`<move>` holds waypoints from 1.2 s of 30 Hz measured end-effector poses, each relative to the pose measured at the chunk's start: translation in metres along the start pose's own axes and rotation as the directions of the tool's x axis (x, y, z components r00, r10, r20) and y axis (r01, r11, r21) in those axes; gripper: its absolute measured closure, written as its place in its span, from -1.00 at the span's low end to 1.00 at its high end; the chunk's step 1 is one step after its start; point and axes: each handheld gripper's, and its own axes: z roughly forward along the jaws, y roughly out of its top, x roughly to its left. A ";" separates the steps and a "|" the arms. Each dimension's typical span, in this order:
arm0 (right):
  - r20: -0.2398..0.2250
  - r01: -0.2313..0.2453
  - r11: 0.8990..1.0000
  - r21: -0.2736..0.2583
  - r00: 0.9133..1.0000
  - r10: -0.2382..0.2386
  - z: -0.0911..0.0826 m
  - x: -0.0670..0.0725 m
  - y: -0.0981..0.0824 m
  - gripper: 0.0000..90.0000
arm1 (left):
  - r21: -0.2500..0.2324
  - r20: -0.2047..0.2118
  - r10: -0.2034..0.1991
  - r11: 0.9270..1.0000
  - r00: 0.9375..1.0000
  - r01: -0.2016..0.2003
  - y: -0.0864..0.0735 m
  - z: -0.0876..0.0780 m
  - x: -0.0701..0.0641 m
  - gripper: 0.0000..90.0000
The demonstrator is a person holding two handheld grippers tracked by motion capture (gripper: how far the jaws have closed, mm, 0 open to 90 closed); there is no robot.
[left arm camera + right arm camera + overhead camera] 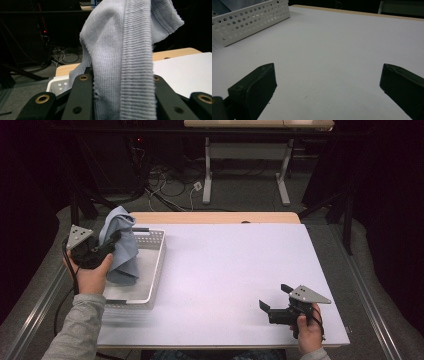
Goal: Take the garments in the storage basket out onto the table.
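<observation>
1. Looking down from the high view, the left gripper [111, 245] has its jaws clamped on a grey-blue cloth [121, 245], which hangs in a soft bunch above the white perforated basket [156, 265] at the table's [225, 270] left edge. Its lower folds drape into the basket. Over at the near right corner, the right gripper [274, 301] sits low over the bare tabletop, jaws apart, nothing between them.

2. Switching to the left gripper view, the 2 black jaws pinch the cloth [125, 62] close up: a ribbed knit, with a thicker ribbed band running down the middle. It flops over at the top, so it looks light, limp and stretchy, not slippery. A bunched fold or that ribbed band seems the surest place to grip; a single thin edge could slide out.

3. Cutting to the right gripper view, both jaws stand wide apart over the white surface, with the basket's [249, 22] holed wall at upper left, well clear of them.
</observation>
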 end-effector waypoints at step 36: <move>0.009 0.005 1.000 -0.001 1.000 -0.005 -0.001 0.000 0.000 -0.98 | -0.071 0.170 0.004 0.997 0.985 0.008 0.038 -0.029 -0.033 0.59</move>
